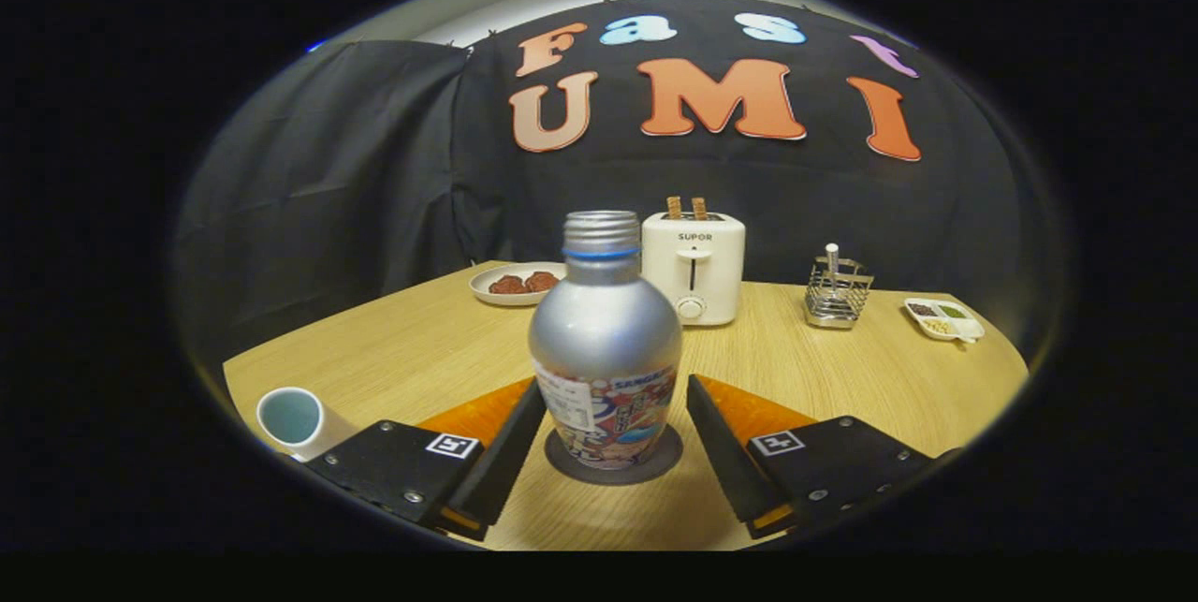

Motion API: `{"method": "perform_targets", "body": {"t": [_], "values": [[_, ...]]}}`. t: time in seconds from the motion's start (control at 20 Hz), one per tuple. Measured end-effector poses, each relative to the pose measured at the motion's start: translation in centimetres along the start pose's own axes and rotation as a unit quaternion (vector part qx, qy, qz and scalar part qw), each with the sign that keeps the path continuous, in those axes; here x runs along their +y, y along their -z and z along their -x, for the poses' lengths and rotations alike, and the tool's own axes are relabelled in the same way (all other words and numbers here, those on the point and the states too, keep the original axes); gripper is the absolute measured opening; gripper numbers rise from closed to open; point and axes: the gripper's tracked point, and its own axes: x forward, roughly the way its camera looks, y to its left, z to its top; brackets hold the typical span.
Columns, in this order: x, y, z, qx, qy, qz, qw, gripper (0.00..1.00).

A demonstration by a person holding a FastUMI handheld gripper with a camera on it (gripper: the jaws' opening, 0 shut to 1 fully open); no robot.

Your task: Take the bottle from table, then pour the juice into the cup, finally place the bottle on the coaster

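Your gripper (613,429) is spread wide, fingers flanking the bottle (606,345) without touching it. It stands upright on the coaster (613,471), cup (298,420) off left. Smooth metal looks slippery and probably light; squeeze at the labelled lower body, not the tapering shoulder.

Table (421,349): coaster (655,466), cup (295,421), plate (496,288), toaster (693,267), rack (836,295), dish (943,318).

Black cloth wall (356,162), wooden table (440,349)
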Motion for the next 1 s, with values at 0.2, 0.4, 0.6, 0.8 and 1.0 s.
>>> {"method": "perform_targets", "body": {"t": [0.2, 0.4, 0.6, 0.8, 1.0], "values": [[-0.4, -1.2, 2.3, -0.016, -0.005, -0.003, 1.000, 0.95], [-0.8, -2.7, 4.7, -0.036, -0.004, 0.000, 0.999, 0.96], [-1.6, -4.8, 7.4, -0.066, 0.002, -0.002, 0.998, 0.97], [-2.8, -7.8, 10.5, -0.106, 0.019, -0.005, 0.994, 0.97], [-3.0, -10.2, 13.6, -0.132, 0.019, -0.010, 0.991, 0.96]]}}
